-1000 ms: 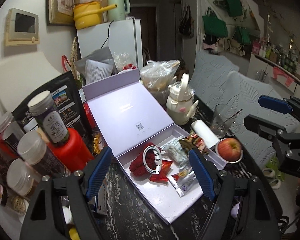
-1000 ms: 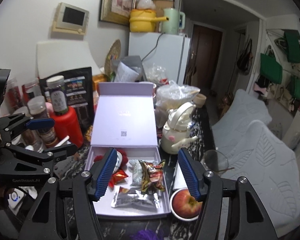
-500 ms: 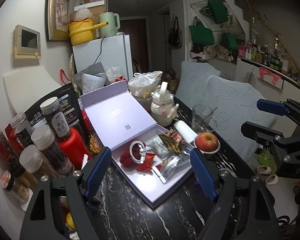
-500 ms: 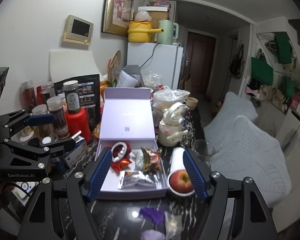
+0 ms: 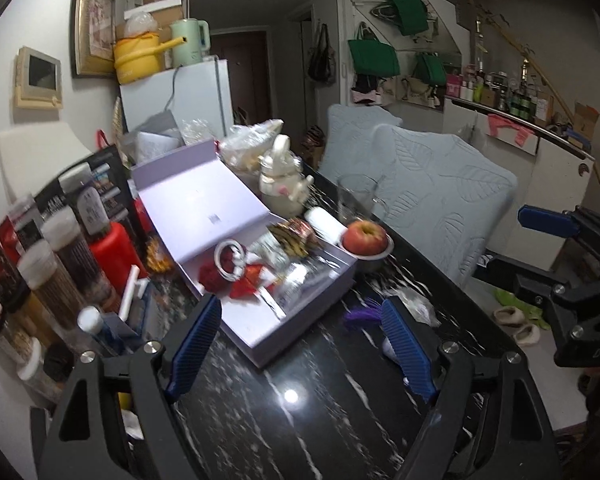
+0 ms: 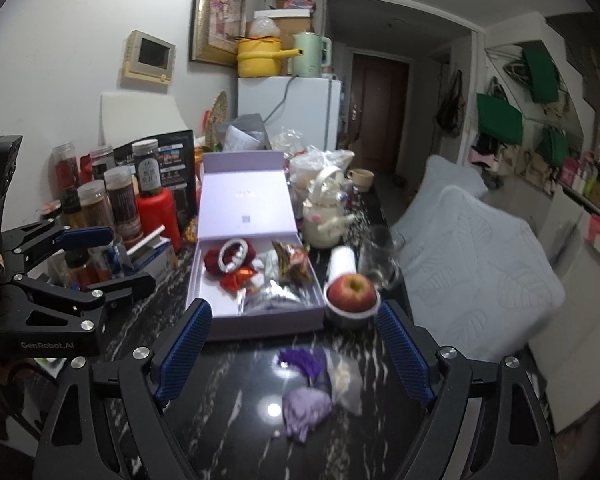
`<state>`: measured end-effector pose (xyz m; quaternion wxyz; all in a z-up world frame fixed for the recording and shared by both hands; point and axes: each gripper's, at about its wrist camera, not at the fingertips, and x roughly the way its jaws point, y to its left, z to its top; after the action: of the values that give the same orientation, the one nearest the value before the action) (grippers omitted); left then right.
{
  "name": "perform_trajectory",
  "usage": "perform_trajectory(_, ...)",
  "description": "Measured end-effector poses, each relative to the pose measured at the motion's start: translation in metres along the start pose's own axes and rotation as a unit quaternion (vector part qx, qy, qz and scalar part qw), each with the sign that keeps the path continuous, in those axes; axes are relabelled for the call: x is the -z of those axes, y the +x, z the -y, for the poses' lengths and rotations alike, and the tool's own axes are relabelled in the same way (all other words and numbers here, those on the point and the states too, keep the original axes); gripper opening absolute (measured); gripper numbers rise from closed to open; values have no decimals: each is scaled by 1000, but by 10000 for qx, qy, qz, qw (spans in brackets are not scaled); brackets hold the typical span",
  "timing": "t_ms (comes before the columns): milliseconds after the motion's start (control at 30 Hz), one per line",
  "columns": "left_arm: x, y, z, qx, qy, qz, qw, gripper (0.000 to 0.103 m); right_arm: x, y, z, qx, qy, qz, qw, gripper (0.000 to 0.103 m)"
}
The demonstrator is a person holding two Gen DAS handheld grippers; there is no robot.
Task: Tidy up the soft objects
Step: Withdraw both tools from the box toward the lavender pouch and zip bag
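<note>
I see a glossy black stone table (image 6: 236, 408) with white veins mirroring a lamp. The lilac box (image 6: 247, 196) looks like matt card. My right hand-held gripper (image 6: 296, 356) has ribbed blue pads (image 6: 184, 348) on matt black plastic with metal screws. The purple tassel (image 6: 304, 360) is thready; the foil packet (image 6: 272, 300) shines.

Left tongs (image 5: 300, 348) half hide the purple tassel (image 5: 362, 317).
</note>
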<state>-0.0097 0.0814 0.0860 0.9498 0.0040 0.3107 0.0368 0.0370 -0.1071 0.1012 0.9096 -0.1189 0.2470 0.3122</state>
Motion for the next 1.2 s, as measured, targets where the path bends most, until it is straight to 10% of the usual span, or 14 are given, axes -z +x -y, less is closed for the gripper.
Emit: perform_trajectory(1200,102,92,109,1271,272,-1585,9788,83,184,0,70,448,1534,-1406,9771,86)
